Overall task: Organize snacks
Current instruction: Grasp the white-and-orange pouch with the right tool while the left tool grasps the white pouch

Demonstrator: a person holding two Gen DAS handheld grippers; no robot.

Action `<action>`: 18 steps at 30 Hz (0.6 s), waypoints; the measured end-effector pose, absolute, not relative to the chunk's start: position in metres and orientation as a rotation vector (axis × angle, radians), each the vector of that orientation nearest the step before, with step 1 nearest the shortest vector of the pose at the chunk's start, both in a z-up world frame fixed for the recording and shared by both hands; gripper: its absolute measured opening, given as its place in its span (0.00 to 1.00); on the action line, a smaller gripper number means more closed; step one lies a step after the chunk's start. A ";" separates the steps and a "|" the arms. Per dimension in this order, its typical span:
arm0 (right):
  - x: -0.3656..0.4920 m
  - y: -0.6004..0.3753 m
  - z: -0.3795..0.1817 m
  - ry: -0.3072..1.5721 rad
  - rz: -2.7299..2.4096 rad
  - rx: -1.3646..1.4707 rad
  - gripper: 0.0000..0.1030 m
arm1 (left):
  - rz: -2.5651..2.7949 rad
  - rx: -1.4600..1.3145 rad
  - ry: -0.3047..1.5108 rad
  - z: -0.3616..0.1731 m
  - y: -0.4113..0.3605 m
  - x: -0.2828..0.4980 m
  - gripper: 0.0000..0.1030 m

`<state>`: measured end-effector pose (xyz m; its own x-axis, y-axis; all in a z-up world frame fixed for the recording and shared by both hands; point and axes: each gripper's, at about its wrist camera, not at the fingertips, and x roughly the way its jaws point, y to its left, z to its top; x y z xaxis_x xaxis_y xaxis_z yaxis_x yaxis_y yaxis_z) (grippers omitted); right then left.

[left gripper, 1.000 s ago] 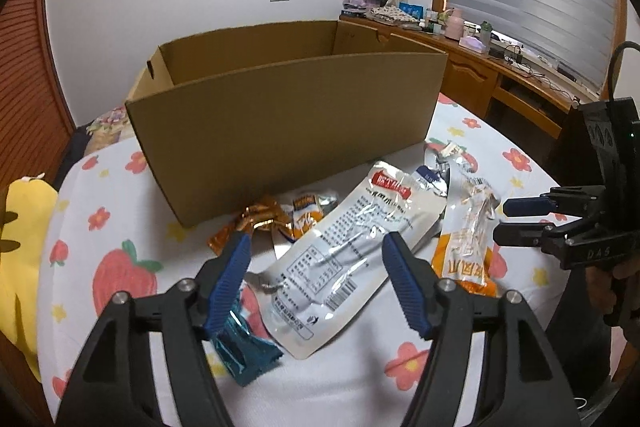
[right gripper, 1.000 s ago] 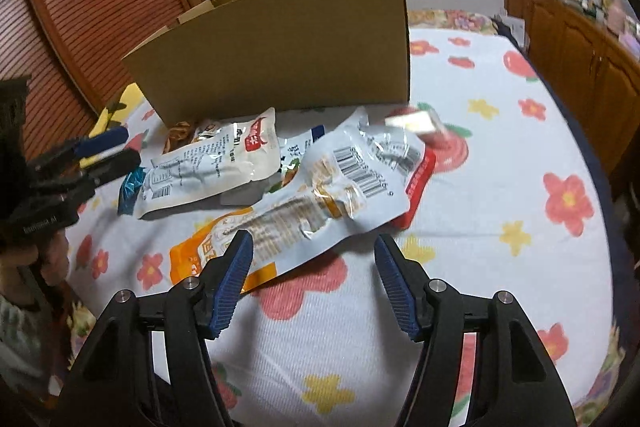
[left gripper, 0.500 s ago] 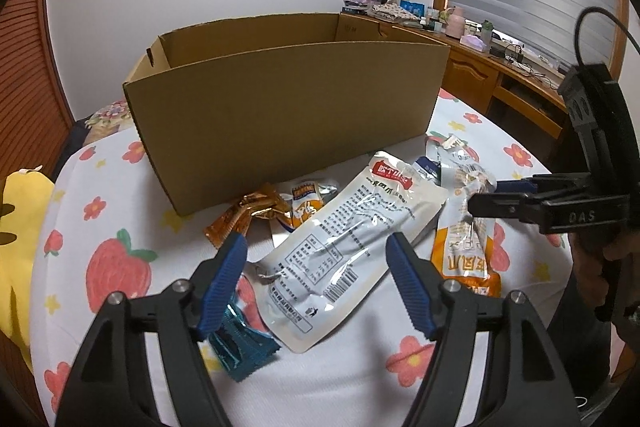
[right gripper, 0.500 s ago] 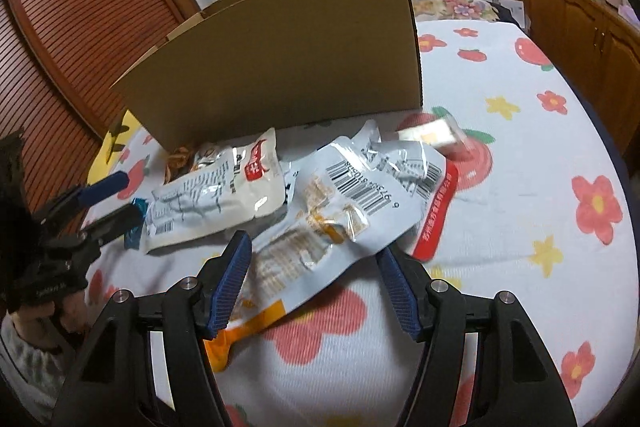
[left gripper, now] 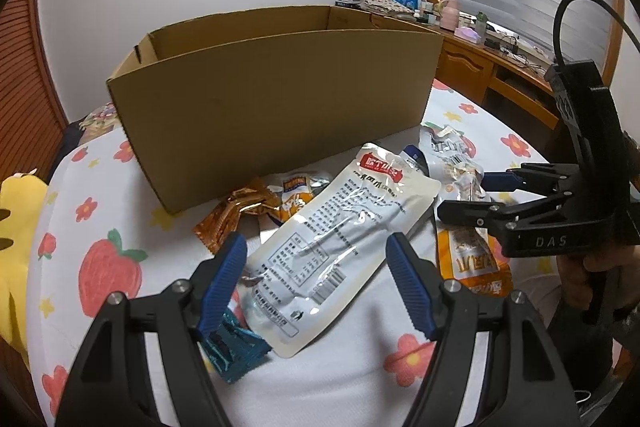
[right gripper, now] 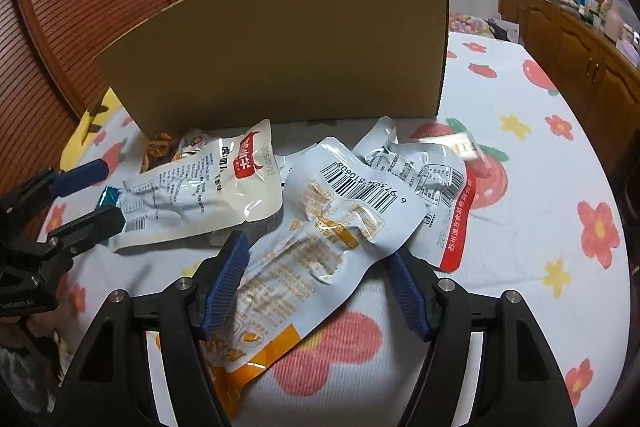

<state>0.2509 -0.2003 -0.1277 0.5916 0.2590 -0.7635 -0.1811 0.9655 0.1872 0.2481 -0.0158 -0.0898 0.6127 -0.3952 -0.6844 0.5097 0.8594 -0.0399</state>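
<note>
The box [left gripper: 280, 107] wall hides its inside from me, and my right gripper [right gripper: 316, 283] covers the orange pouch [right gripper: 320, 247]'s lower edge. Since a second ago that gripper has slid forward over the pouch, jaws just opening, spread astride it without pinching. My left gripper [left gripper: 316, 283] hangs spread over the white pouch [left gripper: 340, 239]. Bare flowered sheet [right gripper: 540, 227] lies open on my right.
</note>
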 end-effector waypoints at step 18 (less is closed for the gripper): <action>0.246 -0.209 -0.130 0.888 0.277 0.006 0.41 | -0.751 0.403 0.913 -0.103 -0.053 0.276 0.75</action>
